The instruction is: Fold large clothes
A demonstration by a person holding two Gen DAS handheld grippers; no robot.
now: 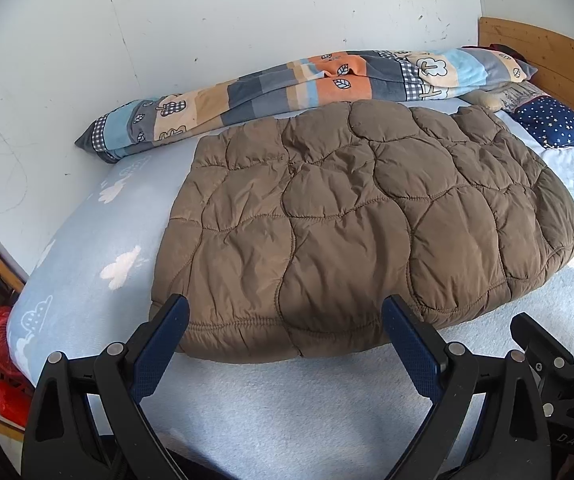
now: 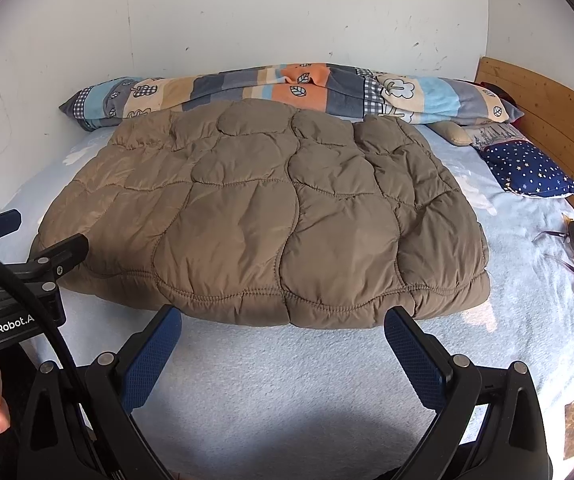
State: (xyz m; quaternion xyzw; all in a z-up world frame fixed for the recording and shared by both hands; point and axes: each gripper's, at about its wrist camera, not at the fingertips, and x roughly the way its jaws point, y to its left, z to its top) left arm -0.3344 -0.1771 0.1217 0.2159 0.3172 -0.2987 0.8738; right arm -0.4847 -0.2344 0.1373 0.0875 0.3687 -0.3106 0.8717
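The right tool (image 2: pixel 283 324) hangs with fingers spread, just short of the folded brown quilted coat (image 2: pixel 263 216).

Count: one brown quilted puffer coat (image 2: pixel 263 216). One rolled patchwork blanket (image 2: pixel 287 92). One navy star-print pillow (image 2: pixel 527 170). One pale-blue bed (image 2: pixel 287 380). Two black, blue-padded hand-held grippers: left hand-held gripper (image 1: pixel 285 326), right hand-held gripper (image 2: pixel 283 334).

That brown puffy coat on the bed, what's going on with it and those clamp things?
A person holds a hand-held gripper in each hand to fold large clothes. The brown quilted coat lies in a flat bundle on the light blue bed sheet, in front of a rolled patchwork blanket. The left hand-held gripper and right hand-held gripper are both open at the coat's near edge, holding nothing.
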